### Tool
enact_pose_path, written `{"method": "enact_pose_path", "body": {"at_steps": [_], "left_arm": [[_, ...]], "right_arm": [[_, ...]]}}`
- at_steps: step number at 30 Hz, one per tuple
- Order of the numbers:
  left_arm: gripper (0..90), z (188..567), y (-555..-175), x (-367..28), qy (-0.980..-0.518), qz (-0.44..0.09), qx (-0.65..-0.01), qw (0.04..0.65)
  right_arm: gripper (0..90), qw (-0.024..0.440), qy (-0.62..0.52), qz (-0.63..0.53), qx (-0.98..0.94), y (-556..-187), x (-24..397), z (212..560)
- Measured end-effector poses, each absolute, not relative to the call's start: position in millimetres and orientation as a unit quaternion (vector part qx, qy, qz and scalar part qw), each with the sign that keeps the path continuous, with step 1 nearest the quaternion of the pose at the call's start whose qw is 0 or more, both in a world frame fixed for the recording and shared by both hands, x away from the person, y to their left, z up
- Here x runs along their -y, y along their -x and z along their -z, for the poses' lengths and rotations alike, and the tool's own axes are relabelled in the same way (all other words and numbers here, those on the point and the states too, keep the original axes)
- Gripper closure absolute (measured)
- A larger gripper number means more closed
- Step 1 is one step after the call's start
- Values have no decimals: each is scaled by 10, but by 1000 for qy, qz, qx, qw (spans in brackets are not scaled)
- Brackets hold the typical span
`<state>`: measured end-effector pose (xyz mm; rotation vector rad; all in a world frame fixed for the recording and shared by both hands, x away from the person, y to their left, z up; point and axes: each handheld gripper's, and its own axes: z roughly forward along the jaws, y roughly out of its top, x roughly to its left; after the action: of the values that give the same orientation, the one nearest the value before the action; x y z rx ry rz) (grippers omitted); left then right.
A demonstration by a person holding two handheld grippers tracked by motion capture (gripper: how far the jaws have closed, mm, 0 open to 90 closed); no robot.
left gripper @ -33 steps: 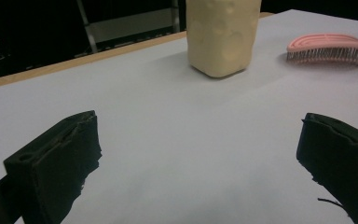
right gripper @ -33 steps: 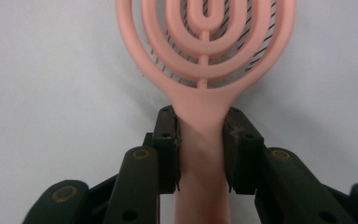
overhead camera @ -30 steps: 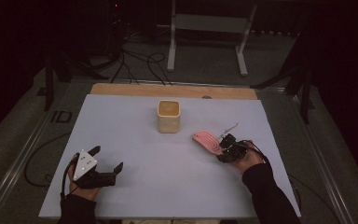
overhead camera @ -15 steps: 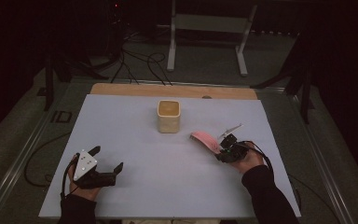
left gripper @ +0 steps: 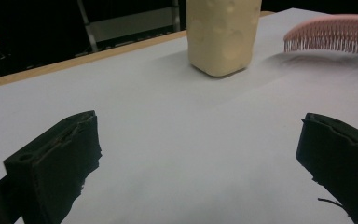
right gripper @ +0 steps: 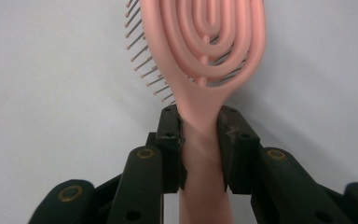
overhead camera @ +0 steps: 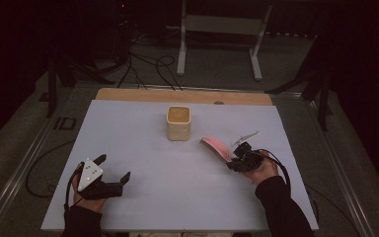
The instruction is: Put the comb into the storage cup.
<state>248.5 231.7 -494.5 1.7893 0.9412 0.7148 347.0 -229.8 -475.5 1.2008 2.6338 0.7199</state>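
Jaws of the right gripper [right gripper: 200,135] clamp the pink hairbrush [right gripper: 205,56] by its neck, probably to steer it toward the cream cup [overhead camera: 178,123] at ten o'clock; the left gripper [left gripper: 200,163] waits agape.

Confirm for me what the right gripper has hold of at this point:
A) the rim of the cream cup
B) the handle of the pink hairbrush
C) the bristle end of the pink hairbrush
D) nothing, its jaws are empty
B: in the right gripper view the right gripper is closed with both pads against the narrow handle of the pink hairbrush, whose bristled head extends beyond it, clear of the cream cup.
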Motion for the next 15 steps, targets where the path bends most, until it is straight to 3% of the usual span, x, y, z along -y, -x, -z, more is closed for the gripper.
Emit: {"method": "enact_pose_path", "body": {"at_steps": [9,15], "left_arm": [[2,4926,-2486,-2230,-734,-280,-384,485],[2,4862,-2562,-2053,-724,-237,-405,506]], "right_arm": [[720,91,-393,-318,-858,-3382,2303,4678],[721,114,-386,-359,-842,-3297,2259,4646]]}}
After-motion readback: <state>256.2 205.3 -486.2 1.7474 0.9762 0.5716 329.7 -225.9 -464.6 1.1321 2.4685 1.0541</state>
